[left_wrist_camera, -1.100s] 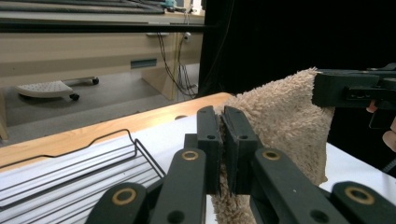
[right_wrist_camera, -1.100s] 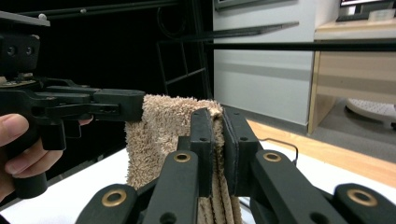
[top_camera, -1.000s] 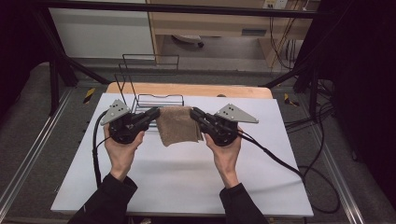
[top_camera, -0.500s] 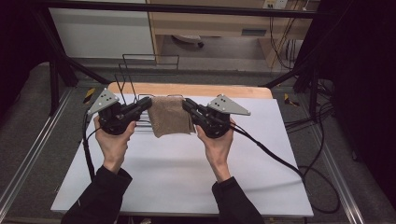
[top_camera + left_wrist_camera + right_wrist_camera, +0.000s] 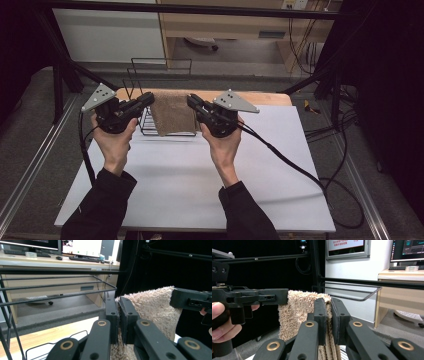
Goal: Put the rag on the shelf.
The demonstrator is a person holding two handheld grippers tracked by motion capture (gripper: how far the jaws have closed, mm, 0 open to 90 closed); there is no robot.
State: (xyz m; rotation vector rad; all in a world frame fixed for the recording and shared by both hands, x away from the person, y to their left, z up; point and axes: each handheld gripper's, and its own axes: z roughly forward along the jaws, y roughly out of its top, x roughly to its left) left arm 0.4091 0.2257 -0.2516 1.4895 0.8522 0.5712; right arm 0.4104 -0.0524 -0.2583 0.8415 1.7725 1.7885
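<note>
A folded tan fluffy towel (image 5: 171, 112) hangs in the air between both grippers, over the black wire rack (image 5: 150, 77) at the table's far side. My left gripper (image 5: 148, 98) pinches the towel's left top corner, jaws shut on the towel (image 5: 152, 305). My right gripper (image 5: 191, 99) holds the right top corner, its jaws closed on the folded towel (image 5: 297, 307) edge. The left gripper (image 5: 283, 297) shows across the cloth in the right gripper view. The right gripper (image 5: 175, 298) appears at the far edge in the left gripper view.
The white table top (image 5: 200, 180) spreads below the hands, with a wooden board (image 5: 270, 97) along its far edge under the rack. Cables (image 5: 295, 165) trail from the right gripper across the table's right side. A desk (image 5: 50, 262) with monitors stands beyond.
Both grippers have carried the towel up and away from the person, from the table's middle to above the wire rack. Their hold on it is unchanged.
</note>
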